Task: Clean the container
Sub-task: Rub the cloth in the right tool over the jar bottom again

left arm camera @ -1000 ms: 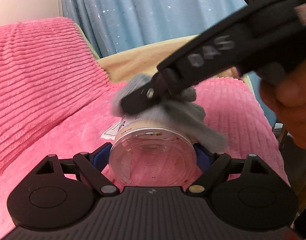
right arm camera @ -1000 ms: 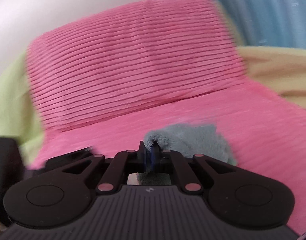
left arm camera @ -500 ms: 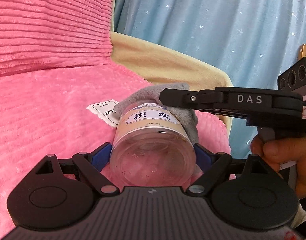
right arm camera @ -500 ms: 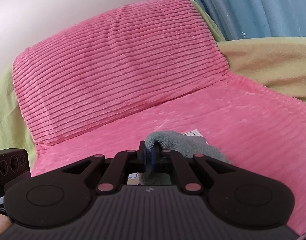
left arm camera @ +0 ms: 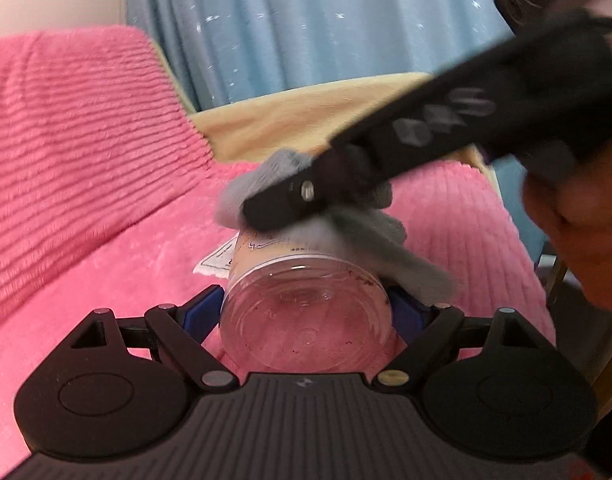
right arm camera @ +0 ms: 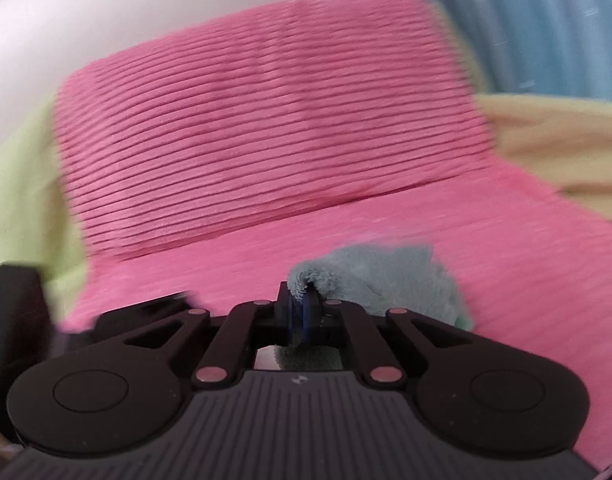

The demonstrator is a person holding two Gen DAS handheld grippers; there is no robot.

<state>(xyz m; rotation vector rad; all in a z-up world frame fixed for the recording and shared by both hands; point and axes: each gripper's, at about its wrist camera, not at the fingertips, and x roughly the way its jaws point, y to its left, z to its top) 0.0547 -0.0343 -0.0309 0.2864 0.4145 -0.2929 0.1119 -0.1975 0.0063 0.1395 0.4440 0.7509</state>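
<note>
Not much is readable here tbh. The right gripper has pale raised letters on its side, too blurred to make out. The jar's label and the white tag just left of it show print, also illegible.

We see the left gripper: matte black body, ribbed dark grey top plate with a tiny white logo mark, two round housings with circular recesses either side. Black linkage bars carry triangular cut-outs, with silver pivot pins and one brass-coloured pin on the right. Blue pads line the jaws. The right gripper has the same build: black ribbed plate, round housings, pinkish-silver pins, blue pads. From the left wrist view it shows as a long black bar with blurred pale lettering and a silver screw near its tip. The hand on its handle is bare, no sleeve visible.
</note>
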